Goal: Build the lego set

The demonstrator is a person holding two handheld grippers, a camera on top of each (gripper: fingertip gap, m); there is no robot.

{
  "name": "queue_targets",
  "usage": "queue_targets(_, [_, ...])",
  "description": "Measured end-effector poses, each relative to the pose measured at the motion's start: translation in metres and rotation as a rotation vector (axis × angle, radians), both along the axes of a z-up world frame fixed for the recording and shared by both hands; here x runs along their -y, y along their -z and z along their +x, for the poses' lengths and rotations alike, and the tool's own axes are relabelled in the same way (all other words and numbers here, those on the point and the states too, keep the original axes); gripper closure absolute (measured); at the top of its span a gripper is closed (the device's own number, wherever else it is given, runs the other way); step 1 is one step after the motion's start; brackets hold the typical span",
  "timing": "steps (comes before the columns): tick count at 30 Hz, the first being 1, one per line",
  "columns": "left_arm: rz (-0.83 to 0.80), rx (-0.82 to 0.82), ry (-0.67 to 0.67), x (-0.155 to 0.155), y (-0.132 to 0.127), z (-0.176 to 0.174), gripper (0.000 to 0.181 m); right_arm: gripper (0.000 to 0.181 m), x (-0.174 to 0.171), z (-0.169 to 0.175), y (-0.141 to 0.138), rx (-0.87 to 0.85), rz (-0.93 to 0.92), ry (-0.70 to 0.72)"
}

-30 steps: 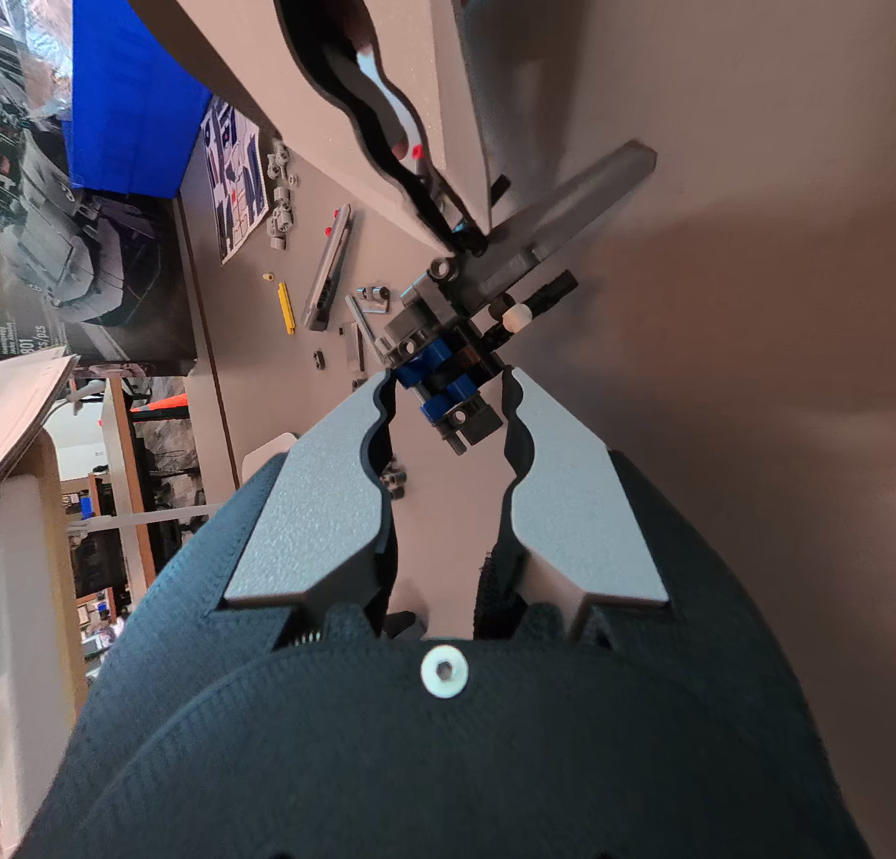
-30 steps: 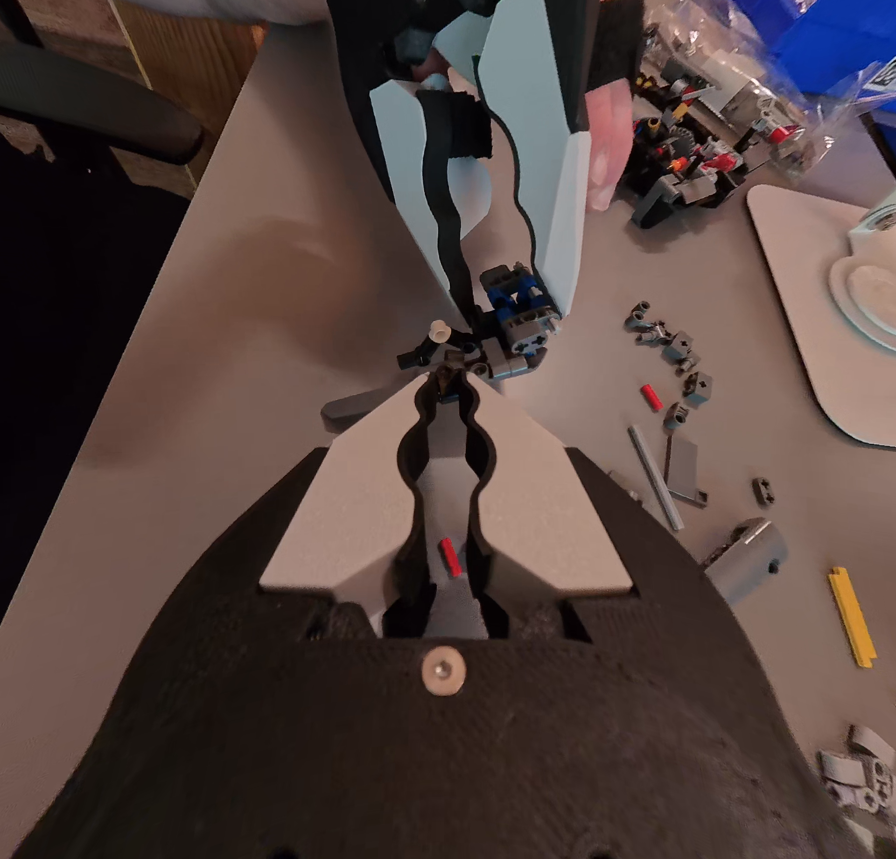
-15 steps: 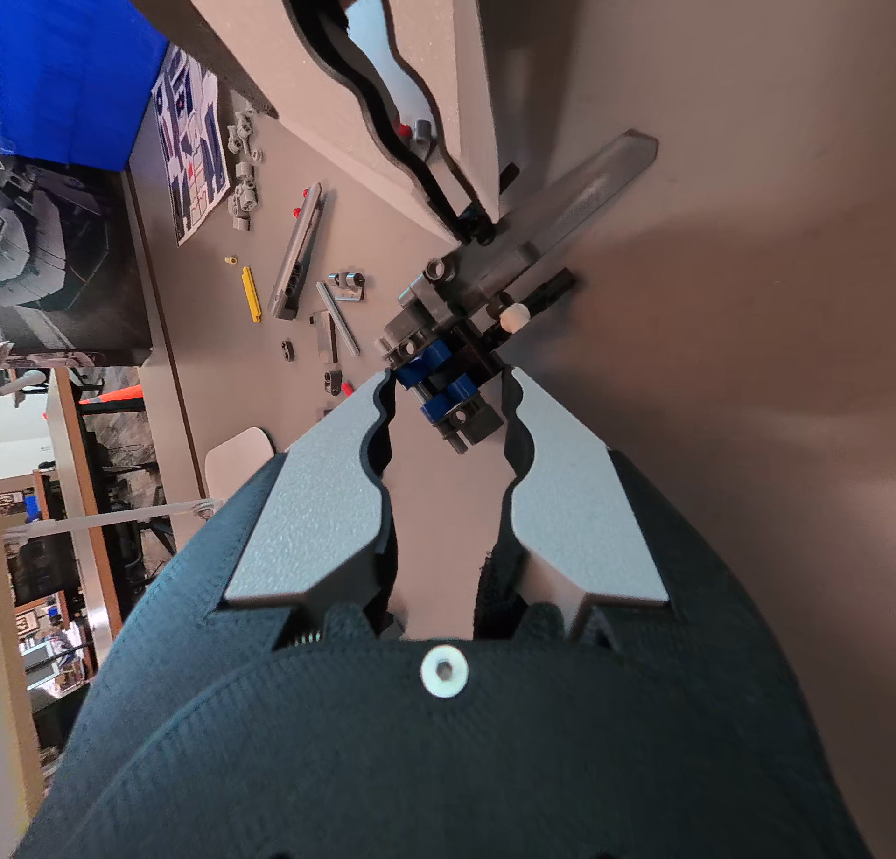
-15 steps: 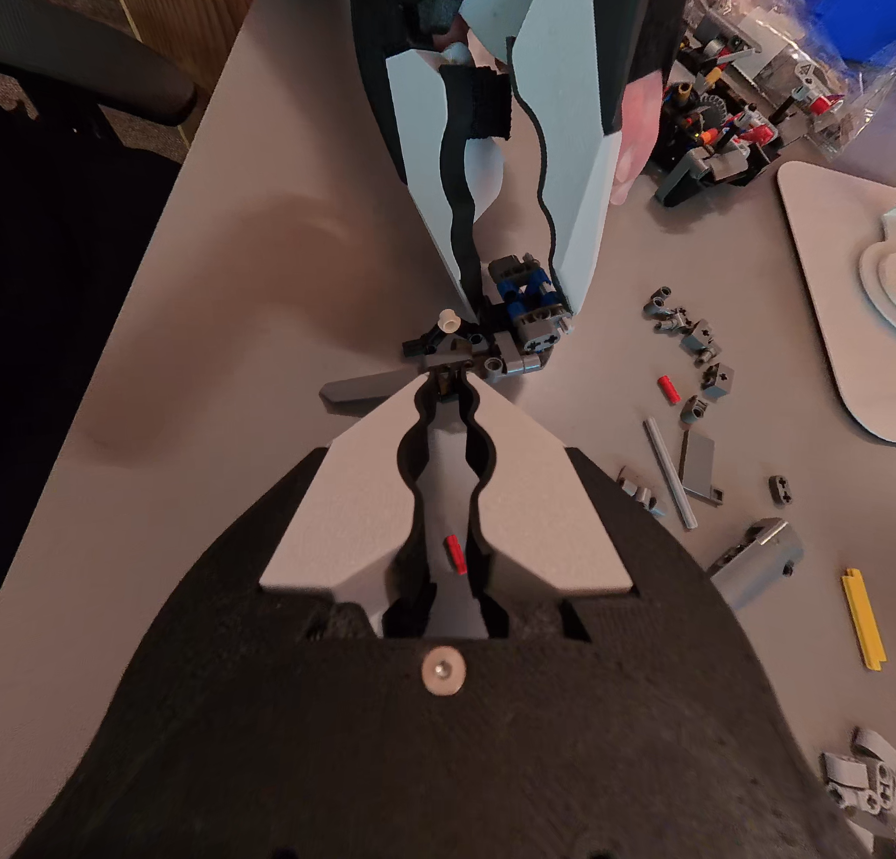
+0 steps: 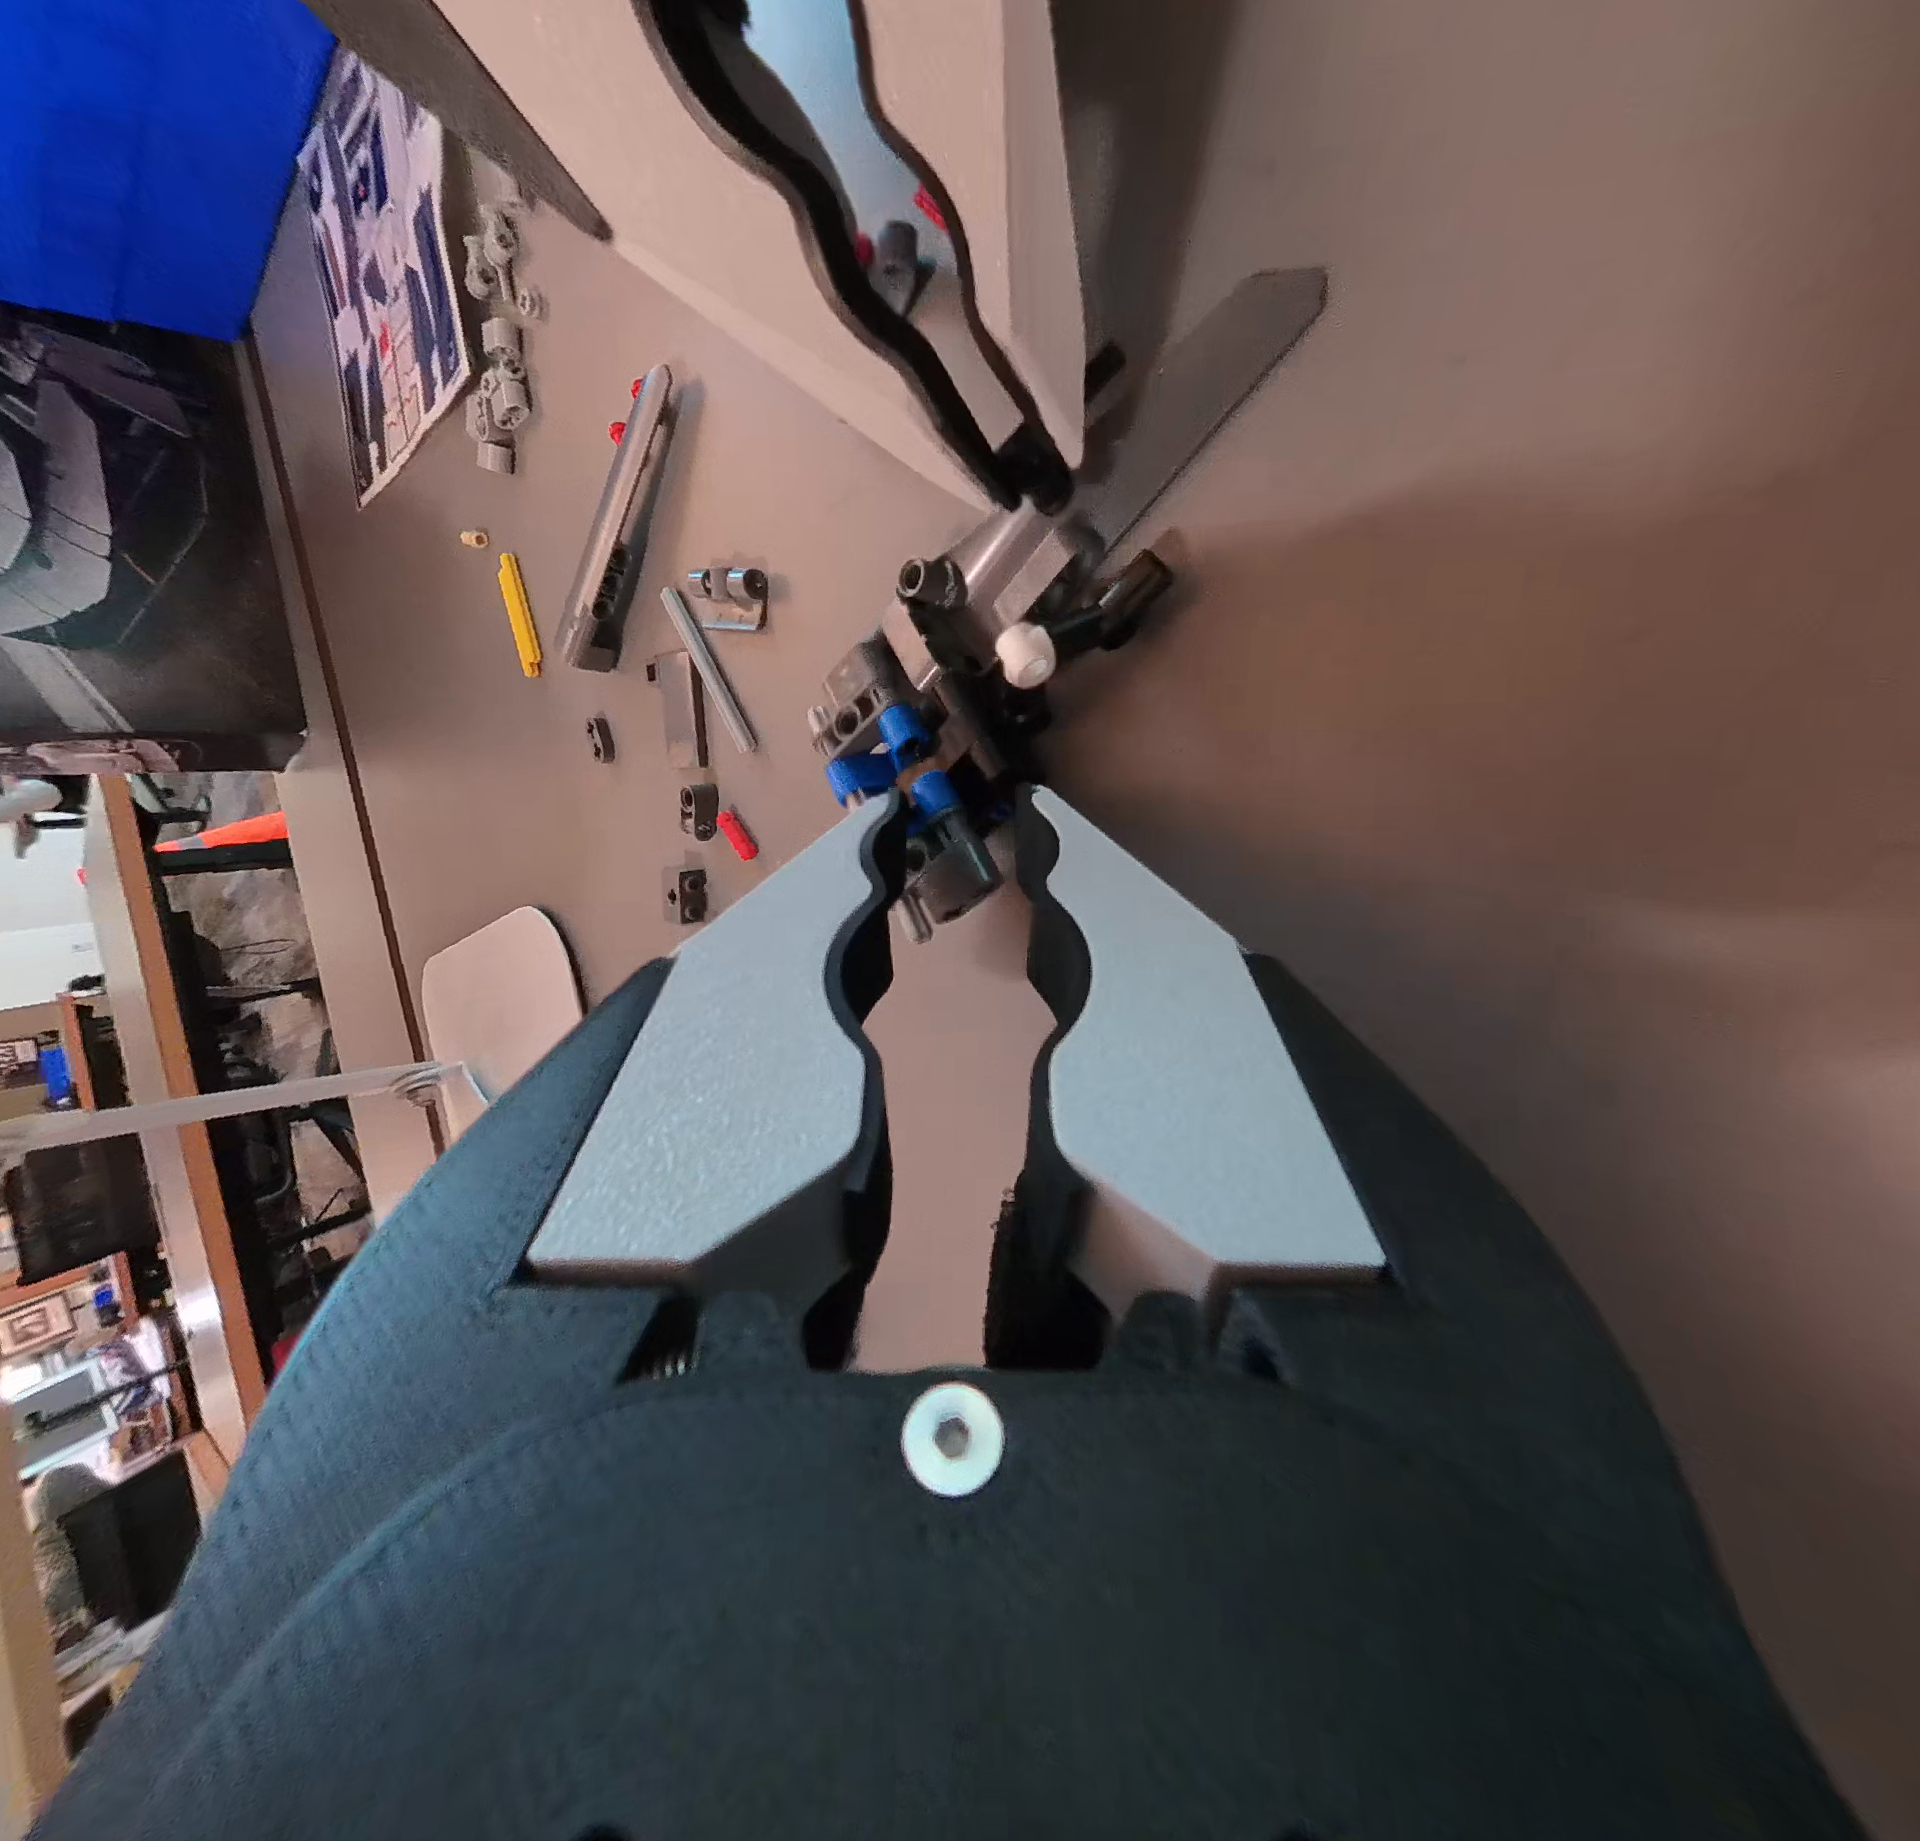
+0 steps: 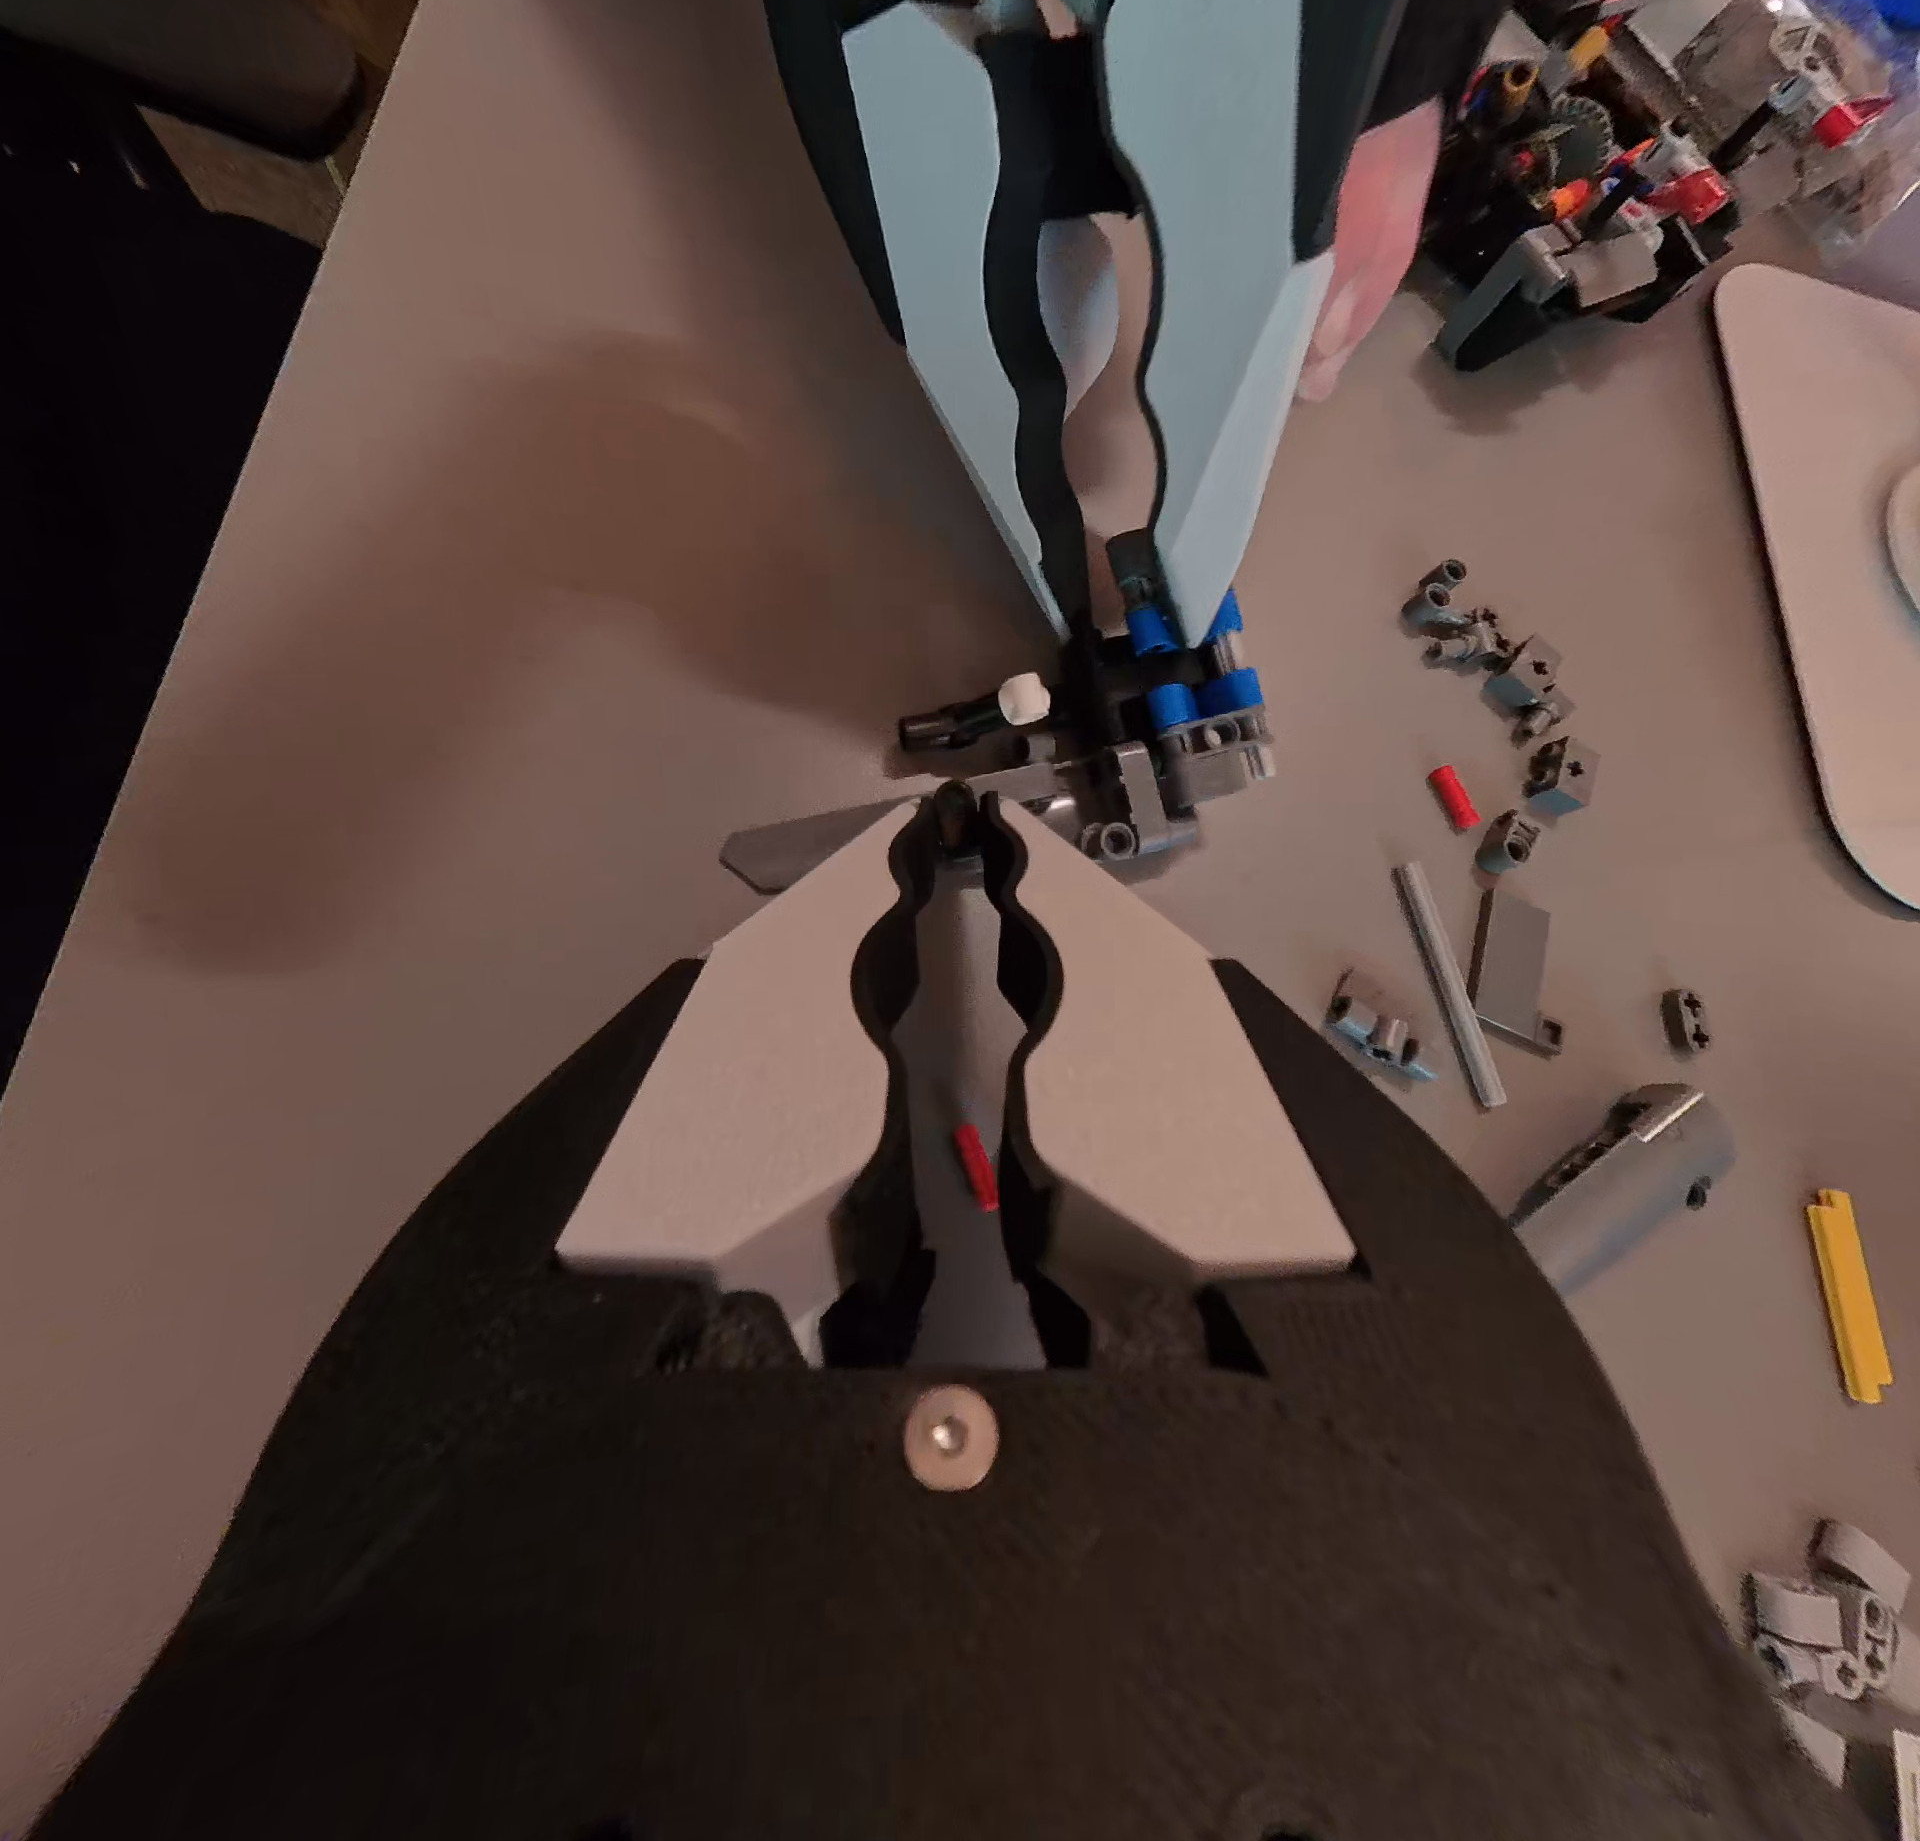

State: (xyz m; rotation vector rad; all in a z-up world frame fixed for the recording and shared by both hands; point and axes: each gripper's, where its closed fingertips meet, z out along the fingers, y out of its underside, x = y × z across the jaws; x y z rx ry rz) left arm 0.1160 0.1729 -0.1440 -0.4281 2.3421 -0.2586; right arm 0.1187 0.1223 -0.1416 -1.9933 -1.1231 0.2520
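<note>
Lego assembly (image 6: 1153, 742): we see a small grey, black and blue build on the grey table (image 6: 520, 565), directly ahead of both sets of fingertips, with a white-tipped black pin sticking out of one side.
Left gripper (image 5: 961, 815): we see its jaws narrowed around the blue-and-grey end of the assembly, pads touching it (the far end of the build stays outside the grip); in the right wrist view the same tool (image 6: 1132, 586) comes in from the far side.
Right gripper (image 6: 954, 815): its jaws are nearly closed, pinching a small black piece (image 6: 951, 820) at the very tips, just beside the assembly's near edge.
Dark grey blade piece (image 6: 800, 841): flat on the table, just past the right fingertips and to their left; we cannot tell whether it is joined to the assembly.
Red pin (image 6: 975, 1168): lies on the table under the right tool, seen between its fingers.
Loose parts: to the right of the right tool we see a grey axle (image 6: 1449, 981), a yellow beam (image 6: 1847, 1292) and a second red pin (image 6: 1452, 794), well apart from the build.
</note>
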Motion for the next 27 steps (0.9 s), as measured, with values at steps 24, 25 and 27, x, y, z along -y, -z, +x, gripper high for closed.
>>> queue_targets(24, [0.060,0.077,0.010,-0.002,-0.007,0.003,0.155,0.176,0.001,-0.001,0.010,0.031,-0.035,-0.002])
queue_targets(25, [0.050,0.067,0.010,-0.001,-0.007,0.002,0.153,0.176,0.001,-0.001,0.010,0.032,-0.034,-0.003])
queue_targets(27, [0.039,0.063,0.011,-0.001,-0.007,0.002,0.153,0.176,0.001,-0.002,0.010,0.033,-0.032,-0.007])
